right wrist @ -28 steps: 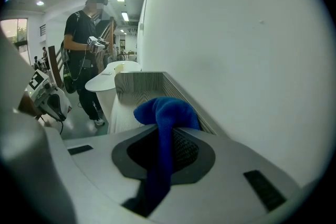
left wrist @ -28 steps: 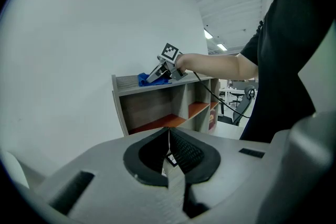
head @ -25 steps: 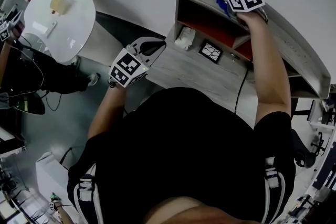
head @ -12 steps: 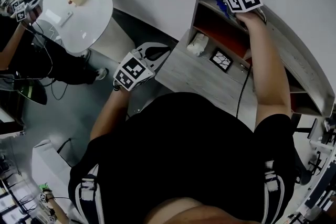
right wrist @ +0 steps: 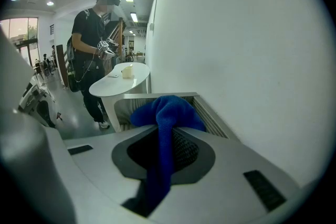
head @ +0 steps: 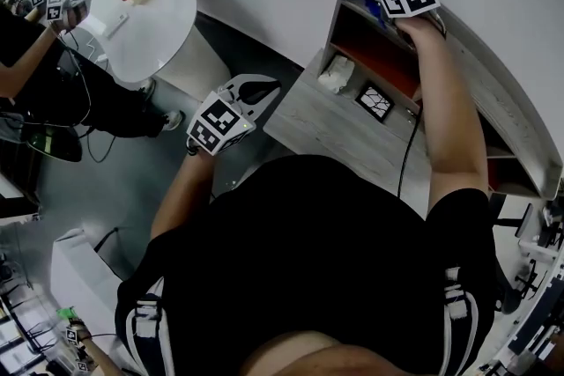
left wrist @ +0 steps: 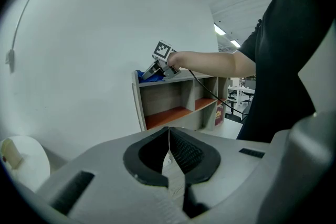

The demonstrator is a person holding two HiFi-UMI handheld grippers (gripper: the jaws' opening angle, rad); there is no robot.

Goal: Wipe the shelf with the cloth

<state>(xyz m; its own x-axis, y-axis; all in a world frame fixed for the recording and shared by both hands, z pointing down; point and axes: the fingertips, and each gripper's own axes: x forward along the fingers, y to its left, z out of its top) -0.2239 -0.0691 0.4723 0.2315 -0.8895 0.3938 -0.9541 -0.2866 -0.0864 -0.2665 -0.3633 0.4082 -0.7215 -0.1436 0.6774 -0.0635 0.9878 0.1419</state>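
Cloth [right wrist: 167,113] clamped in right gripper [right wrist: 167,136], bunched on shelf [right wrist: 210,118] top.

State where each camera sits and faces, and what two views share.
Head view: on the person's head, facing down at the shelf; torso, both arms.
Left gripper view: on the left gripper, shut and empty, facing the shelf front.
Right gripper view: on the right gripper, facing along the shelf top toward a round table.
Shared: the blue cloth in the right gripper, in all three.
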